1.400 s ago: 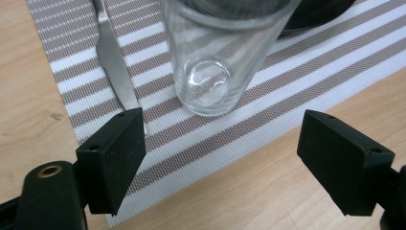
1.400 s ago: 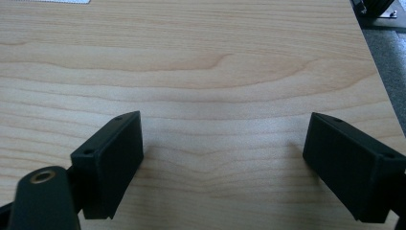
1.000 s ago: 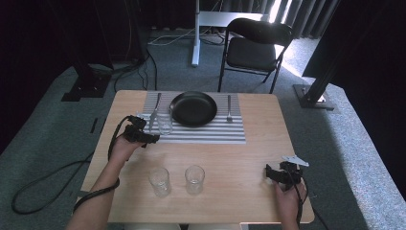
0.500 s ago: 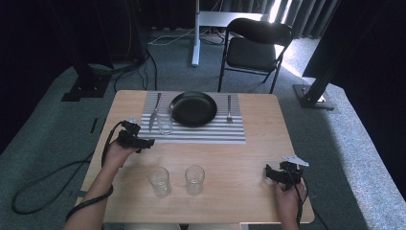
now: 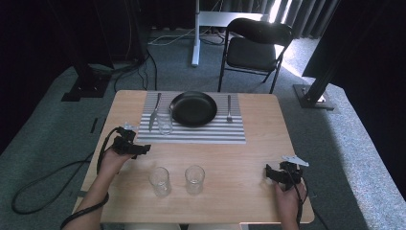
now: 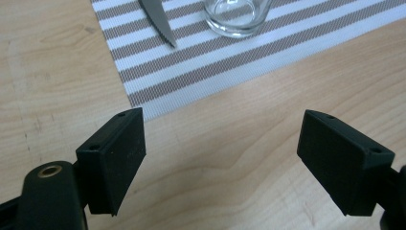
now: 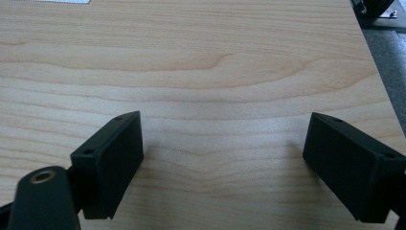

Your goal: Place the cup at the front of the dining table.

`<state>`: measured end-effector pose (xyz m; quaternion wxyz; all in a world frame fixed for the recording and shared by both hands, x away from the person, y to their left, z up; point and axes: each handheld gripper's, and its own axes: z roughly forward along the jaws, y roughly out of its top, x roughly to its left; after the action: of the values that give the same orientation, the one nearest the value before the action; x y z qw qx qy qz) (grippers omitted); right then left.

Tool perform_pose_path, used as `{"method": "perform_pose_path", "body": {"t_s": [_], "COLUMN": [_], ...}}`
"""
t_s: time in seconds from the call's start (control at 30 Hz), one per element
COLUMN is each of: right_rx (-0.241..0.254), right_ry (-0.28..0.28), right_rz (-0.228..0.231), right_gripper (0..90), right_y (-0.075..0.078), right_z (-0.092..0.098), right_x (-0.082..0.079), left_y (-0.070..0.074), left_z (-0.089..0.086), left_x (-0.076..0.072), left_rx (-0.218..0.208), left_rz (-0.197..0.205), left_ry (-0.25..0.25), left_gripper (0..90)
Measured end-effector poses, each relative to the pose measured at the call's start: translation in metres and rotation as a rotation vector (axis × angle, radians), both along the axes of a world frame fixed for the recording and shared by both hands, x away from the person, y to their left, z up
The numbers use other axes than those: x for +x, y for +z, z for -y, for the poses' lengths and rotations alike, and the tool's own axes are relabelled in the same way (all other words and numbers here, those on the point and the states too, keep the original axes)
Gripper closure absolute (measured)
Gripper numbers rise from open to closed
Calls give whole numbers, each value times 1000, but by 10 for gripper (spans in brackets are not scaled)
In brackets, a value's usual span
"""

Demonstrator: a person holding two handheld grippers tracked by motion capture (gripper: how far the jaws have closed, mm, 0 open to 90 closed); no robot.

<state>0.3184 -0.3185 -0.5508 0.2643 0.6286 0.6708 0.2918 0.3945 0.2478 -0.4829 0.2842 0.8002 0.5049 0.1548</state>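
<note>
The left tongs hover low over the bare wood of the bench, just off the near left corner of the striped placemat. In the left gripper view their two black jaws stand well apart with nothing between them, only wood grain and the mat's corner beyond. They point toward a clear glass that stands upright on the mat, close ahead of them but not touching. The serrated tip of a knife lies on the mat just beside that glass.

From the high view, the same glass sits between the knife and a black plate, whose rim it stands just beside. A fork lies on the mat on the plate's other side.

Two more glasses stand upright on the bare wood nearer the person: one close to the left hand, the other just beside it, the pair apart from each other.

The right tongs rest low near the bench's near right corner, well apart from every glass. In the right gripper view their jaws are spread wide over empty wood, gripping nothing.
</note>
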Motion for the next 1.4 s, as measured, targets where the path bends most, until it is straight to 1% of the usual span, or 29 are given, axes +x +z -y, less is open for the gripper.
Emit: {"method": "perform_pose_path", "body": {"t_s": [0.07, 0.13, 0.17, 0.33, 0.4, 0.43, 0.47, 0.53, 0.6, 0.67, 0.83, 0.9, 1.03, 1.07, 1.17, 1.27, 1.3, 1.4], "right_rx": [0, 0, 0, 0, 0, 0, 0, 0, 0, 0, 0, 0, 0, 0, 0, 0, 0, 0], "right_ry": [0, 0, 0, 0, 0, 0, 0, 0, 0, 0, 0, 0, 0, 0, 0, 0, 0, 0], "right_rz": [0, 0, 0, 0, 0, 0, 0, 0, 0, 0, 0, 0, 0, 0, 0, 0, 0, 0], "right_gripper": [132, 132, 132, 132, 132, 132, 132, 132, 132, 132, 132, 132, 132, 132, 132, 132, 132, 132], "right_y": [0, 0, 0, 0, 0, 0, 0, 0, 0, 0, 0, 0, 0, 0, 0, 0, 0, 0], "right_z": [0, 0, 0, 0, 0, 0, 0, 0, 0, 0, 0, 0, 0, 0, 0, 0, 0, 0], "right_x": [0, 0, 0, 0, 0, 0, 0, 0, 0, 0, 0, 0, 0, 0, 0, 0, 0, 0], "left_y": [0, 0, -1, -3, -4, -4, -5, -7, -8, -8, -10, -13, -16, -17, -21, -23, -24, -26], "left_z": [-4, -5, -7, -14, -17, -17, -19, -21, -24, -27, -35, -37, -41, -42, -45, -46, -46, -47], "left_x": [-6, -7, -10, -16, -19, -19, -23, -26, -29, -33, -40, -43, -47, -49, -55, -61, -63, -69], "left_rx": [-14, -13, -7, -12, -34, -34, -39, -24, -26, -28, -41, -26, -23, -34, -20, 1, 1, 1], "left_rz": [2, 4, 6, 8, 10, 10, 7, 7, 2, 6, 14, 7, 2, 3, 3, 8, 16, 19], "left_ry": [2, 5, 5, 17, 28, 28, 26, 23, 27, 25, 49, 54, 66, 72, 78, 82, 85, 87], "left_gripper": [176, 176, 176, 176, 176, 176, 176, 176, 176, 176, 176, 176, 176, 176, 176, 176, 176, 176]}}
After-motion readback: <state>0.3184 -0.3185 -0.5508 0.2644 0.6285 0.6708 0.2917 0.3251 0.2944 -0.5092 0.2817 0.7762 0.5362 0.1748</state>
